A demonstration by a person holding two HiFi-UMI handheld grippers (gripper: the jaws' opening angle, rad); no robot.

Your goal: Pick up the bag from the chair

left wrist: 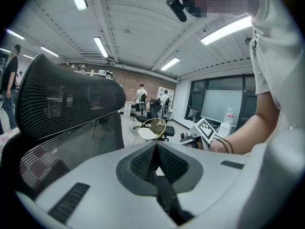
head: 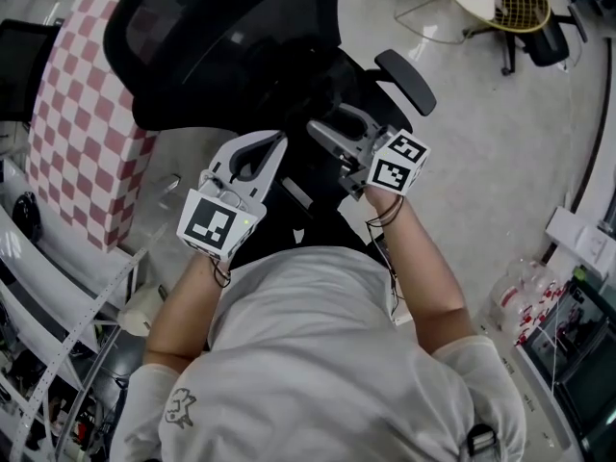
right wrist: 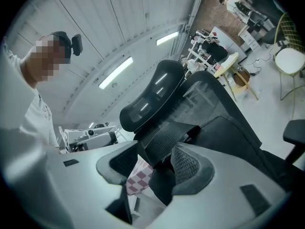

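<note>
Left arm: your left forearm (head: 183, 301) reaches forward, elbow bent and out to your side, and your hand is hidden under the marker cube.
Left hand-held gripper (head: 277, 141): it is angled toward the chair's seat, just left of the right one. In its own view (left wrist: 156, 147) it is clenched, with the pads meeting along one seam. A dark strap (left wrist: 164, 194) runs out of that seam toward the camera.
Right arm: your right forearm (head: 428, 277) comes in straight from the shoulder, with a dark cord around the wrist.
Right hand-held gripper (head: 322, 123): it points up and left, toward the chair back. In its own view (right wrist: 155, 163) it is released, and the pads stand clearly apart.
Webbing strap (right wrist: 171, 137): this broad black band crosses the gap between the right pads. Its lower end touches one pad, and neither side presses it.
Bag (head: 294, 215): it is black and sits low between your two hand-held grippers, over the seat. Its outline is hard to separate from the black chair.
Chair (head: 221, 37): it has a mesh back and headrest and stands directly ahead of you. One armrest (head: 406, 82) sticks out just beyond the right gripper.
Checked cloth (head: 87, 114): pink and white, it lies to the left of the chair. It also shows through the right gripper's open gap (right wrist: 138, 178).
</note>
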